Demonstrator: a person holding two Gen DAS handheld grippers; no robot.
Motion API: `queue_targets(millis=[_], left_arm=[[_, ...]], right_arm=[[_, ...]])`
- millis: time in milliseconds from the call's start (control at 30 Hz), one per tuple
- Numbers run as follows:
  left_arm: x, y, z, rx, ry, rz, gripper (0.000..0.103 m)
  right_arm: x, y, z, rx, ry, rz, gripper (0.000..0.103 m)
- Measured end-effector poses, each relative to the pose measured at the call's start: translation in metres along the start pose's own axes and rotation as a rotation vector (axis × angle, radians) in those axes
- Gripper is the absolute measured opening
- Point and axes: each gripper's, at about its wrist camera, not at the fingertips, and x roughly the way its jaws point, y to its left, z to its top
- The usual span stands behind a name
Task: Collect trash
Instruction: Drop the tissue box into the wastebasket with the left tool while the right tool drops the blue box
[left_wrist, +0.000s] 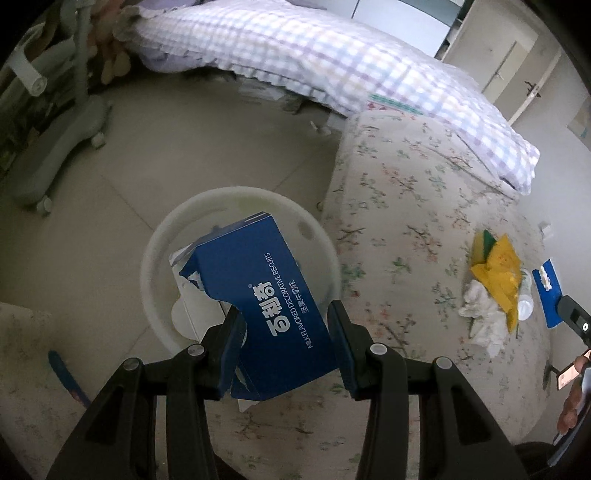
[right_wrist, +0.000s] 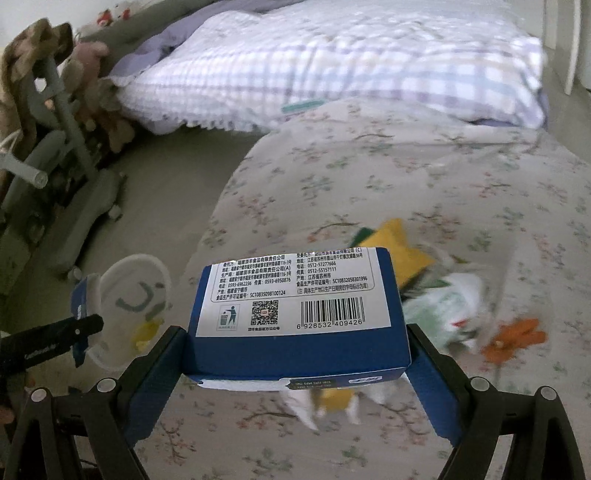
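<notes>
My left gripper (left_wrist: 282, 317) is shut on a torn blue biscuit box (left_wrist: 258, 284) and holds it over the white round bin (left_wrist: 314, 229) on the floor beside the bed. My right gripper (right_wrist: 295, 343) is shut on a second blue biscuit box (right_wrist: 295, 295), barcode side up, above the floral bedcover. Trash lies on the bed: a yellow wrapper (left_wrist: 498, 273), white crumpled tissue (left_wrist: 480, 310), a small white bottle (left_wrist: 524, 295). In the right wrist view I see the bin (right_wrist: 133, 295), the yellow wrapper (right_wrist: 402, 247), a white-green bag (right_wrist: 450, 299) and orange peel (right_wrist: 517, 339).
The bed has a floral cover (left_wrist: 406, 192) and a checked quilt (left_wrist: 332, 62). A grey wheeled chair base (left_wrist: 55, 147) stands on the tiled floor to the left. A closet door (left_wrist: 517, 66) is at the far right.
</notes>
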Motion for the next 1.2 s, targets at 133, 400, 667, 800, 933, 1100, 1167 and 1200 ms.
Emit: queue_targets(millis=[133,400,667,800,933,1100,1167,1200], left_arm=[[0.002,0.011,0.004,-0.004,-0.01,0.007,0.048],[-0.003,0.03,0.006,-0.043,-0.033,0.11,0.079],[-0.025,0.05,-0.006,-0.053,-0.076,0.18,0.09],[-0.038,0.063,-0.011,-0.057,-0.093,0.218,0.09],[-0.046,0.08,-0.017,-0.077,-0.099,0.25,0.091],[-0.052,0.104,-0.024,-0.12,-0.099,0.273,0.091],[-0.053,0.112,-0.027,-0.13,-0.096,0.282,0.091],[-0.053,0.115,-0.028,-0.136,-0.093,0.286,0.091]], right_arm=[[0.013,0.016,0.001,-0.018,0.013,0.012,0.094],[0.03,0.035,0.0,-0.041,0.025,0.013,0.094],[0.045,0.063,0.004,-0.057,0.031,0.036,0.094],[0.056,0.091,0.004,-0.109,0.028,0.044,0.094],[0.074,0.116,0.002,-0.125,0.047,0.072,0.094],[0.096,0.14,-0.001,-0.14,0.073,0.084,0.094],[0.102,0.15,-0.002,-0.155,0.078,0.084,0.094],[0.103,0.153,-0.003,-0.16,0.078,0.084,0.094]])
